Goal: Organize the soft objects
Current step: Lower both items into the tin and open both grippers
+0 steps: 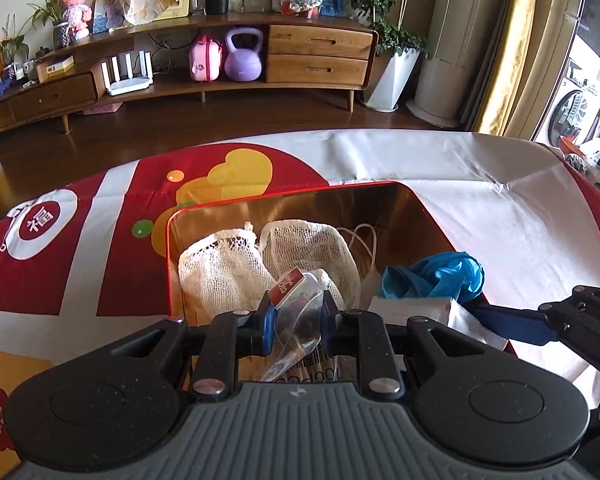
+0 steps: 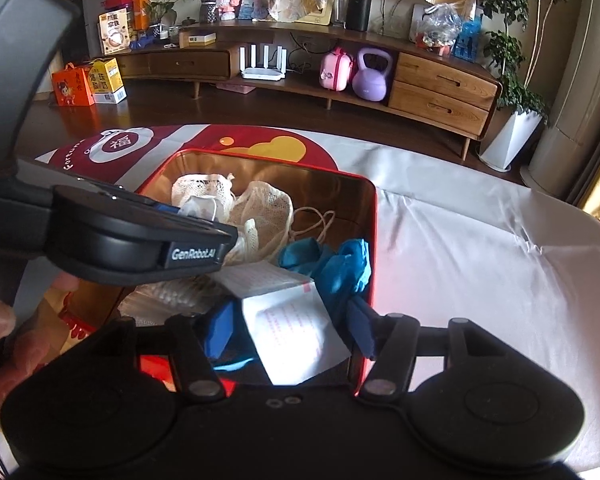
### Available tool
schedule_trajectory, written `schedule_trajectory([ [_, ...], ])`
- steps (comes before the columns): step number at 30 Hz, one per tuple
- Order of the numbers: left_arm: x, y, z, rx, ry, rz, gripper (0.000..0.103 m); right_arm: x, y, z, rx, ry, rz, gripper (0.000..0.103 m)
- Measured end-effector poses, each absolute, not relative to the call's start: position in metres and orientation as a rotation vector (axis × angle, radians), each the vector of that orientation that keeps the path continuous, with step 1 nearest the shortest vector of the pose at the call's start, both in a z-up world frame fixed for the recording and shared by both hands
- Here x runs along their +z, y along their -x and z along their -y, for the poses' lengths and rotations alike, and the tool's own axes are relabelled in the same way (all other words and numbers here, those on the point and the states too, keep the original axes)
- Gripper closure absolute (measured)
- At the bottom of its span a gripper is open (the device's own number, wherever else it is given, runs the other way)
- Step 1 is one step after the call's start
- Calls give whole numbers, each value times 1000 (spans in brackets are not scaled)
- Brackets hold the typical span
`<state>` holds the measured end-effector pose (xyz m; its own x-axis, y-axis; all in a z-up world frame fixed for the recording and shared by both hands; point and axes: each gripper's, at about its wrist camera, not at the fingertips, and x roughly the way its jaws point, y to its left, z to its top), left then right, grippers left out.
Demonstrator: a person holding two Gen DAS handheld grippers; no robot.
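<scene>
Container: red tin box (image 1: 172, 264) with a shiny gold inside, standing on the table; both grippers hang over its near end.
Left gripper (image 1: 296, 316): clenched on a clear plastic bag (image 1: 296, 320) with a red label; the bag hangs between the blue pads above the box.
Right gripper (image 2: 290, 326): jaws stand apart around a white paper packet (image 2: 296, 332); the pads do not appear to press it, so I read it as released.
Packet position: lying at the box's near edge, partly over a blue glove (image 2: 332, 264).
Other contents: two white mesh bags (image 1: 228, 268) and a loose white cord (image 1: 364, 240) at the far end of the box.
Handling, plastic bag: light, limp and slippery; it will sag and swing. Best held near the stiffer labelled top.
Handling, packet: light, thin, creases easily; take it by an edge.
Handling, glove and mesh bags: soft and crumpled, will bunch and snag; pinch a raised fold.
Risk: the packet could slide off the rim.
Surface: table under a cloth (image 1: 460, 184), white on one side, red and yellow print on the other, wrinkled in places.
Room: dark wooden floor, long low wooden cabinet (image 1: 320, 56) holding a purple kettlebell (image 1: 244, 56), potted plants, yellow curtain.
</scene>
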<state>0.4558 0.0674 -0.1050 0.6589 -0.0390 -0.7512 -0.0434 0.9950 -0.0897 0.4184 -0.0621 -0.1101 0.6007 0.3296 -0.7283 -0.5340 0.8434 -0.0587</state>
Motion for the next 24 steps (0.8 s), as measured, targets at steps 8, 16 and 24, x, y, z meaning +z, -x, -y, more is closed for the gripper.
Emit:
schedule_trajectory([
  [8,-103,-450,-67,9,115,-866,79,-100,-410,66,529,278,-766,37],
  [16,-95,-437,-65,-8,120,-866,64,-90,-400,74,528,264,-767,32],
  [24,-79,-418,-60,-11,127,-821,37,-77,-385,83,526,265,-755,27],
])
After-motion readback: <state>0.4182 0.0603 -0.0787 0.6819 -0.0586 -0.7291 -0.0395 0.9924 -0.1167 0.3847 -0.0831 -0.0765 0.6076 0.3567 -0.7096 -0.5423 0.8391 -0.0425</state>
